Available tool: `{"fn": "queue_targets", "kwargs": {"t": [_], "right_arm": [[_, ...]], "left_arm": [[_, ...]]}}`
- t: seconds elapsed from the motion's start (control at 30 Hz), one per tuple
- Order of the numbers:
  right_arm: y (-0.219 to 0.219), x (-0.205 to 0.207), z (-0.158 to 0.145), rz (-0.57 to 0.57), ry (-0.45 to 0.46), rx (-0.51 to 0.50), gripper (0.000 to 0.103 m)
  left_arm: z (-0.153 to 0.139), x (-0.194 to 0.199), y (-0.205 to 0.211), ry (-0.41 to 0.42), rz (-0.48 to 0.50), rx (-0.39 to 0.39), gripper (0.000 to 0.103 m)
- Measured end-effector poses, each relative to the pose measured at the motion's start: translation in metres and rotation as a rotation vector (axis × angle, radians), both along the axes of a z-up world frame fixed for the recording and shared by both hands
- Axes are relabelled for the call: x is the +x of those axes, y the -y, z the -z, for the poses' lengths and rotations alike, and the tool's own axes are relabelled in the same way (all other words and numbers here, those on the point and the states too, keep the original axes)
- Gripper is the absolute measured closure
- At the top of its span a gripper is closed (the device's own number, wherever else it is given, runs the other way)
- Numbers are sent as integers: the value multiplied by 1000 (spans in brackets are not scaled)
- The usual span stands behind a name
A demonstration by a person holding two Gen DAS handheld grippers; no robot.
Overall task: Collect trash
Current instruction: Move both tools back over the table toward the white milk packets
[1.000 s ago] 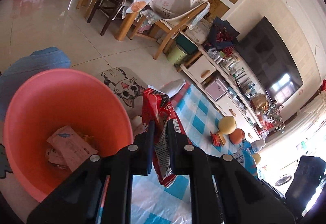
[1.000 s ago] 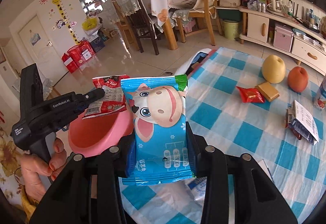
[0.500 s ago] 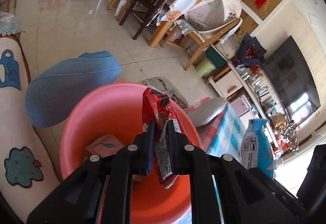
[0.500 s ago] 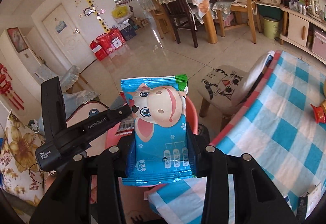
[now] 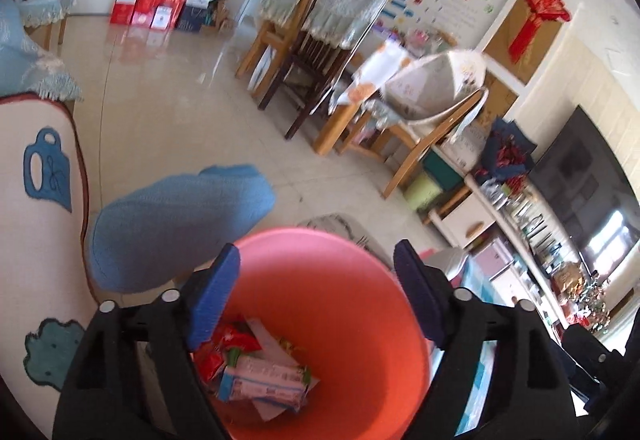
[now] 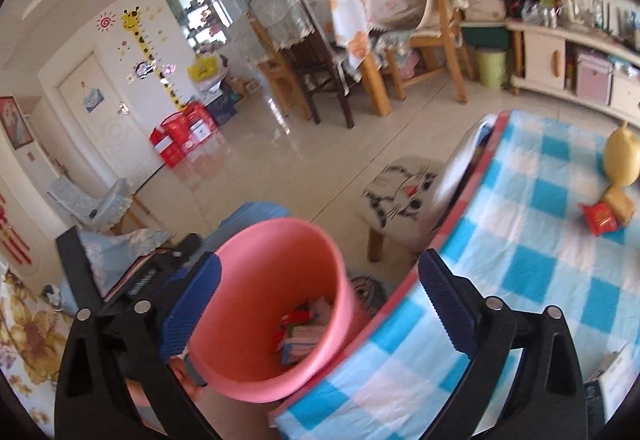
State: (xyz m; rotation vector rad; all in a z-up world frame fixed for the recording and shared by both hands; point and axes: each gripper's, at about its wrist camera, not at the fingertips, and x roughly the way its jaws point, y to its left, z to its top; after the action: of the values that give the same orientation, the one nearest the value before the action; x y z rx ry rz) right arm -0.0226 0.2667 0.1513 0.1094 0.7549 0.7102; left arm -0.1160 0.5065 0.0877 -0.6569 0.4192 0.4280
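A coral-pink bucket (image 5: 320, 280) stands on the floor by the table. In it lie a red wrapper (image 5: 224, 352), a blue-and-pink packet (image 5: 264, 380) and other scraps. My left gripper (image 5: 316, 280) hangs over the bucket's mouth, its jaws opening with nothing between them. In the right wrist view my right gripper (image 6: 318, 296) is also above the bucket (image 6: 280, 228), jaws opening and empty, with the dropped packets (image 6: 304, 332) at the bottom. The left gripper's black body (image 6: 132, 280) shows beside the bucket. A red wrapper (image 6: 600, 217) lies on the blue-checked table (image 6: 520, 280).
A cat-face stool (image 6: 404, 195) stands past the bucket by the table's corner. A blue cushioned stool (image 5: 176, 215) and a patterned sofa arm (image 5: 40, 199) flank the bucket's left. A yellow pear (image 6: 620, 163) and a biscuit (image 6: 620, 199) sit near the red wrapper. Dining chairs stand further back.
Both grippers swung left over the bucket and opened. The red wrapper left the left gripper and the blue cow packet left the right; both now lie in the bucket.
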Motion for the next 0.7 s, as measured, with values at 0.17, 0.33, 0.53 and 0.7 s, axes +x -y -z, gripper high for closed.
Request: {"fn": "queue_targets", "kwargs": {"t": [0.17, 0.33, 0.53, 0.7], "right_arm": [[23, -4, -4, 49, 101, -171, 5], [49, -12, 3, 108, 213, -321, 5], [83, -20, 7, 184, 324, -432, 5], [117, -22, 5, 253, 397, -484, 5]], "left_arm": [[-23, -2, 32, 95, 68, 201, 12], [-39, 0, 61, 94, 148, 244, 12], [-48, 7, 92, 5, 232, 244, 12], [-50, -1, 127, 33, 269, 321, 12]]}}
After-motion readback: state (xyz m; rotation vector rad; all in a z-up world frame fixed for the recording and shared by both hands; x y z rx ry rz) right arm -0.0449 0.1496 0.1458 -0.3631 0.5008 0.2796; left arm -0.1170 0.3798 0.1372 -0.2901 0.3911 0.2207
